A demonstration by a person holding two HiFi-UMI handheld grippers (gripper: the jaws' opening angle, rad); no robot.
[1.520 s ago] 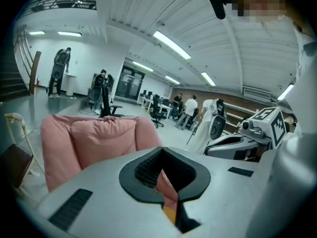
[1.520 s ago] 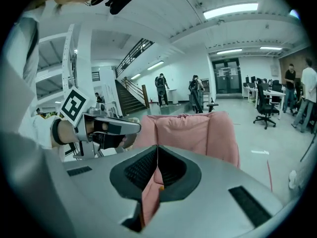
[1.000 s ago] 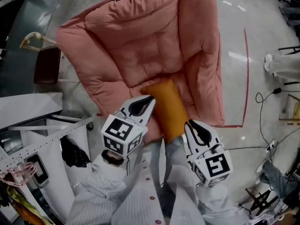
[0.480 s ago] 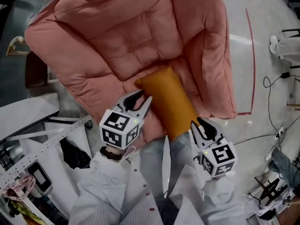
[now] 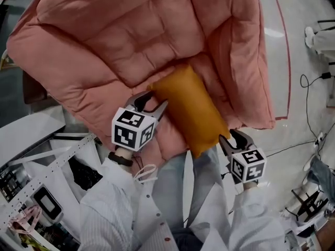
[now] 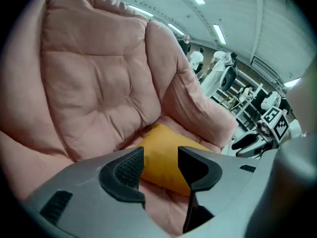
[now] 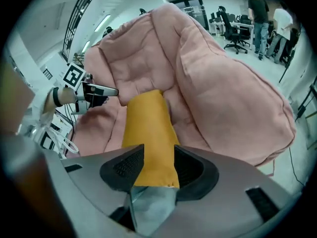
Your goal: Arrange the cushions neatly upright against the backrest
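Release step. Left gripper (image 5: 153, 102) and right gripper (image 5: 234, 139): jaws have just been opening, pads off cushion (image 5: 191, 109). It lies flat on chair (image 5: 235, 46) seat. Next, probably: regrip ends, tip it upright against backrest (image 5: 136, 41).

Orange cushion (image 5: 191, 111) lies lengthwise on the seat (image 5: 170, 137), pressed against the right armrest (image 5: 246, 61) of the pink armchair (image 5: 136, 46); no gap there. Seat left of it is open up to the backrest (image 5: 104, 20). White rack (image 5: 52, 150) crowds the left front. Floor (image 5: 293, 46) at right is open, crossed by cables (image 5: 303, 82).
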